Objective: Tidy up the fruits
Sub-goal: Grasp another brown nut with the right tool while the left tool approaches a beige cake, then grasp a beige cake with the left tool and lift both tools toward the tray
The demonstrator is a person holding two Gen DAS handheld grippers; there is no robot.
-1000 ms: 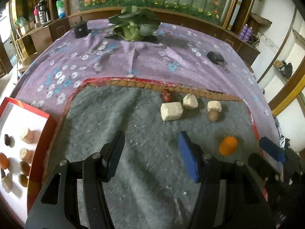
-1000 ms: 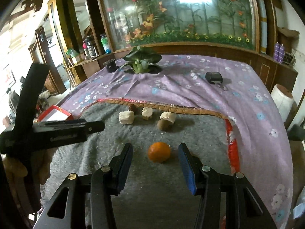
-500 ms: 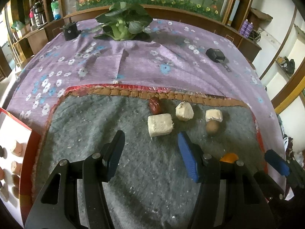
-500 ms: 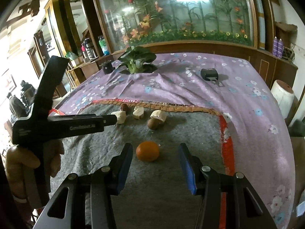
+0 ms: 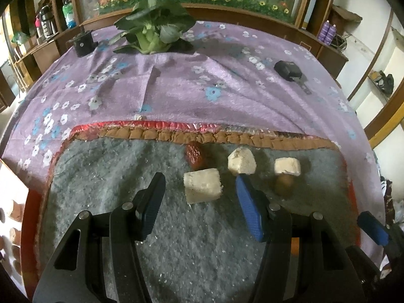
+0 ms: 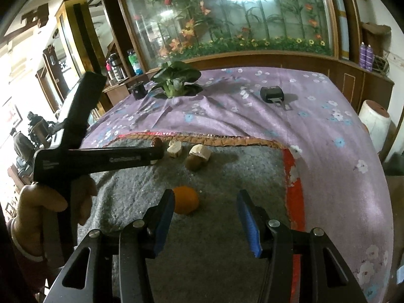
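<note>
On the grey felt mat (image 5: 121,166) lie a red date (image 5: 194,154), a large pale block (image 5: 202,185), two smaller pale chunks (image 5: 241,161) (image 5: 287,166) and a brown round fruit (image 5: 284,185). My left gripper (image 5: 199,179) is open, with the large block just beyond its tips and untouched. An orange (image 6: 186,200) rests on the mat close to the left finger of my right gripper (image 6: 205,194). Those jaws are opening and the pads are clear of the fruit. A hand holds the left gripper (image 6: 157,154) at the left of the right wrist view.
A red-rimmed white tray (image 5: 27,202) with several pieces sits at the left edge. On the purple floral cloth (image 5: 227,96) stand a leafy green vegetable (image 5: 151,32), a small black cylinder (image 5: 83,44) and a black device (image 5: 287,69). A white roll (image 6: 373,118) is beyond the table's right side.
The left gripper has advanced toward the pale block, so the tray slid off to the left and the orange dropped behind its right finger. In the right view the orange shifted toward the left finger.
</note>
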